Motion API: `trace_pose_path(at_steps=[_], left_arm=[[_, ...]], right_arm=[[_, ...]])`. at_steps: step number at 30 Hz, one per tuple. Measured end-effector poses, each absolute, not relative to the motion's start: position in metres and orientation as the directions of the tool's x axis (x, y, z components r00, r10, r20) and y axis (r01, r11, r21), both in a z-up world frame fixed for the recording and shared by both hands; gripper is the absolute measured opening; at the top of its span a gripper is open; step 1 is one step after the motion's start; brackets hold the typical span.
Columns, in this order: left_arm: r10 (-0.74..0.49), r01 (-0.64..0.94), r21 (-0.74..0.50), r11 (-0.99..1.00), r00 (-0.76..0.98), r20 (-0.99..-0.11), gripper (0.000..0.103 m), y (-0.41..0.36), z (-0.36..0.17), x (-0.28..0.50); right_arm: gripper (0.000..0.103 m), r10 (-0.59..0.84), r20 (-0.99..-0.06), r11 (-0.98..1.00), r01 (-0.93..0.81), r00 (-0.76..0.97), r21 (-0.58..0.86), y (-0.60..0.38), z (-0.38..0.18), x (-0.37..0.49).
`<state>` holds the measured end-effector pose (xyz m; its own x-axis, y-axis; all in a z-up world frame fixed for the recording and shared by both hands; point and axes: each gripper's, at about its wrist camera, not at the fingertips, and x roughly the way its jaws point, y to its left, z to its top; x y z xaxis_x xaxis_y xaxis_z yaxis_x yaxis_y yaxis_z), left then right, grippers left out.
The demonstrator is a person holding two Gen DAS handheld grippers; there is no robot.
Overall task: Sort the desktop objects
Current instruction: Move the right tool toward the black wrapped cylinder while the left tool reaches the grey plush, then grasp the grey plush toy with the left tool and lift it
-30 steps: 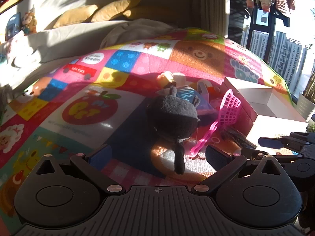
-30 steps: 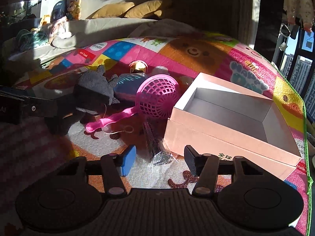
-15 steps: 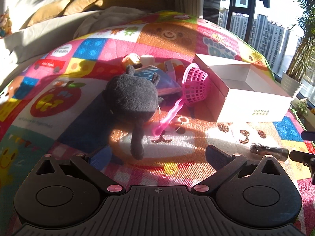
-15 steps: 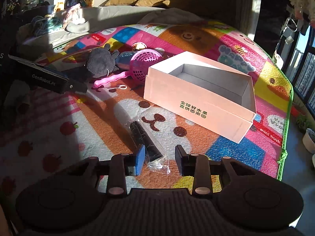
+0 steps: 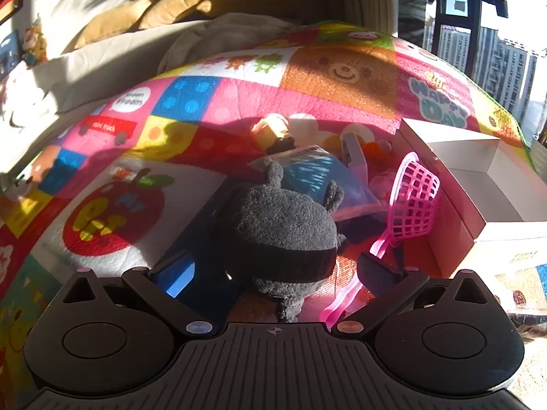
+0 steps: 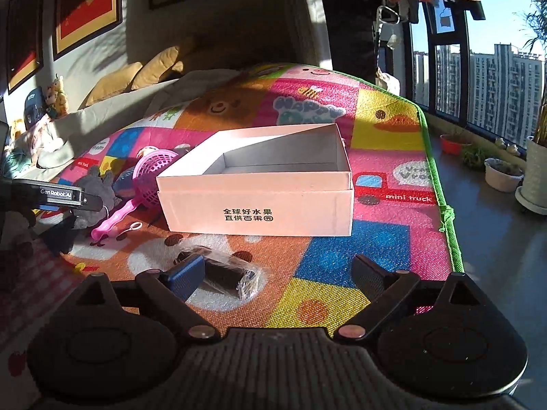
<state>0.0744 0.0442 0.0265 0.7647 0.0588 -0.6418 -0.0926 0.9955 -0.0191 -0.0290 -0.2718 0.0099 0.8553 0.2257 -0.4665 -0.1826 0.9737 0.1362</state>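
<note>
A dark grey plush toy (image 5: pixel 280 229) lies on the colourful play mat, between the open fingers of my left gripper (image 5: pixel 273 273). A pink mesh scoop (image 5: pixel 410 201) lies to its right, against the open white-and-pink box (image 5: pixel 478 184). My right gripper (image 6: pixel 277 273) is open and empty; a dark item in clear wrap (image 6: pixel 222 270) lies on the mat beside its left finger (image 6: pixel 184 273). The box (image 6: pixel 259 201) stands ahead of it, empty. The plush (image 6: pixel 95 184) and scoop (image 6: pixel 150 174) show at far left.
A blue bag (image 5: pixel 318 174), a yellow toy (image 5: pixel 273 130) and other small toys lie behind the plush. A sofa with yellow cushions (image 5: pixel 143 17) stands at the back. The mat's green edge (image 6: pixel 441 184), bare floor and plant pots (image 6: pixel 502 174) are at right.
My left gripper has moved forward so the plush now sits between its fingers. My right gripper has opened wide, let go of the wrapped item and swung right.
</note>
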Motion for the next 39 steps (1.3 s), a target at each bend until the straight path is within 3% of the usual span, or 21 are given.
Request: trace_pose_path(at_steps=[3, 4, 5, 11, 16, 19, 24, 29, 31, 35, 39], left_arm=[[0.042, -0.140, -0.091, 0.986, 0.735, -0.677, 0.100, 0.054, 0.017, 0.090], [0.038, -0.151, -0.109, 0.983, 0.735, -0.677, 0.094, 0.058, 0.017, 0.091], [0.020, -0.142, -0.123, 0.982, 0.733, -0.680, 0.078, 0.060, 0.016, 0.093], [0.067, -0.103, -0.017, 0.995, 0.756, -0.651, 0.077, 0.054, 0.032, 0.074], [0.028, 0.057, 0.129, 0.990, 0.815, -0.579, 0.077, 0.026, 0.073, 0.016], [-0.064, 0.185, 0.141, 0.973, 0.798, -0.600, 0.078, 0.002, 0.083, -0.013], [-0.110, 0.331, 0.224, 0.917, 0.747, -0.656, 0.080, -0.040, 0.055, -0.030], [-0.224, 0.412, 0.115, 0.904, 0.684, -0.694, 0.085, -0.055, 0.034, -0.034], [-0.279, 0.430, 0.067, 0.900, 0.687, -0.671, 0.095, -0.055, 0.036, -0.038], [-0.380, 0.478, -0.007, 0.878, 0.690, -0.616, 0.098, -0.061, 0.047, -0.044], [-0.395, 0.492, 0.006, 0.871, 0.706, -0.588, 0.100, -0.062, 0.052, -0.051]], right_arm=[[0.100, 0.233, -0.461, 0.969, -0.162, 0.856, 0.188, -0.279, 0.009, -0.028], [0.101, 0.234, -0.462, 0.967, -0.156, 0.856, 0.203, -0.281, 0.009, -0.027], [0.101, 0.238, -0.461, 0.964, -0.152, 0.855, 0.216, -0.283, 0.008, -0.027], [0.103, 0.256, -0.450, 0.950, -0.135, 0.856, 0.283, -0.293, 0.006, -0.025], [0.103, 0.263, -0.452, 0.939, -0.120, 0.852, 0.321, -0.298, 0.003, -0.022], [0.103, 0.267, -0.455, 0.938, -0.119, 0.850, 0.327, -0.298, 0.003, -0.020], [0.103, 0.270, -0.446, 0.936, -0.122, 0.853, 0.331, -0.300, 0.002, -0.021], [0.103, 0.274, -0.455, 0.933, -0.120, 0.847, 0.339, -0.301, 0.002, -0.020], [0.103, 0.279, -0.463, 0.931, -0.119, 0.841, 0.346, -0.301, 0.001, -0.018], [0.103, 0.290, -0.502, 0.924, -0.103, 0.815, 0.368, -0.304, -0.003, -0.011], [0.103, 0.310, -0.544, 0.914, -0.086, 0.780, 0.398, -0.307, -0.008, -0.002]])
